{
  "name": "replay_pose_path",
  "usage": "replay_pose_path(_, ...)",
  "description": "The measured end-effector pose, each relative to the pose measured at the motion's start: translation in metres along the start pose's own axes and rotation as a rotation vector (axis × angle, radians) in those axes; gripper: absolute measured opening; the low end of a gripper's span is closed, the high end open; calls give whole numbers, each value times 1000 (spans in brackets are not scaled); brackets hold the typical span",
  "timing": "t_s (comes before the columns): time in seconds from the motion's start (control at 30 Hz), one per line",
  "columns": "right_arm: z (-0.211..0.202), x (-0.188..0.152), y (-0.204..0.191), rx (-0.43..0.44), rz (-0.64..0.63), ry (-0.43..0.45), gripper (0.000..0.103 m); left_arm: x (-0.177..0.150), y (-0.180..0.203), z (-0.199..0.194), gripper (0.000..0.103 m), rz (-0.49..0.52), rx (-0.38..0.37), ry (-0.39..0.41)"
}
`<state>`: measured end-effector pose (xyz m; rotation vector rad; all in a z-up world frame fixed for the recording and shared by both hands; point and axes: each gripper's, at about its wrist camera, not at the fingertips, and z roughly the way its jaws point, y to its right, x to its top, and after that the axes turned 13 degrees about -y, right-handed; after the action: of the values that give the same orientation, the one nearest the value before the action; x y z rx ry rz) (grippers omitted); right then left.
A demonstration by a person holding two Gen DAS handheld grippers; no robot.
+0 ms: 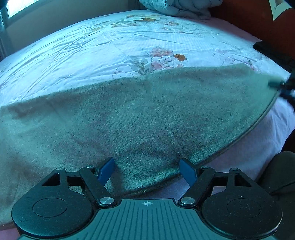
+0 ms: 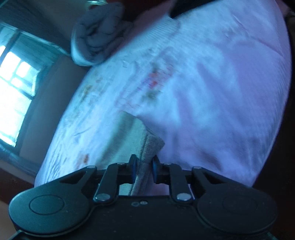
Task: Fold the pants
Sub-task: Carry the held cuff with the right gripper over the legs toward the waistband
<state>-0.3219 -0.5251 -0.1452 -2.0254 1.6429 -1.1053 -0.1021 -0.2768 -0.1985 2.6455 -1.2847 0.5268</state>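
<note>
Grey fleece pants (image 1: 140, 118) lie spread across the near part of a bed with a floral sheet (image 1: 88, 51). My left gripper (image 1: 147, 170) is open, its blue pads either side of the pants' near hem, just above the cloth. In the right wrist view my right gripper (image 2: 143, 170) is shut on a corner of the pants (image 2: 147, 147) and holds it lifted above the bed; the view is blurred by motion. The right gripper also shows at the far right of the left wrist view (image 1: 284, 85), pinching the pants' far corner.
A bunched grey quilt (image 1: 177, 7) lies at the head of the bed, also in the right wrist view (image 2: 97, 35). A dark cloth (image 1: 271, 49) sits at the bed's right edge. A window (image 2: 12, 92) is on the left wall.
</note>
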Motion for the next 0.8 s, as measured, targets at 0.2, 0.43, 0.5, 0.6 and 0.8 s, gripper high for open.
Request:
replay_pose_path(0.2, -11, -1, -79, 155, -216, -7, 7, -7, 2, -2, 77, 7, 20, 42)
replay_pose_path(0.43, 21, -36, -200, 379, -522, -241, 7, -19, -1, -9, 77, 17, 6, 82)
replay_pose_path(0.5, 33, -50, -223, 442, -583, -333, 7, -22, -3, -12, 77, 24, 0, 82)
replay_pose_path(0.6, 50, -77, -250, 517, -666, -484, 7, -27, -6, -17, 77, 43, -5, 84)
replay_pose_path(0.8, 88, -114, -278, 544, -739, -692, 7, -57, -56, -56, 73, 0, 40, 122)
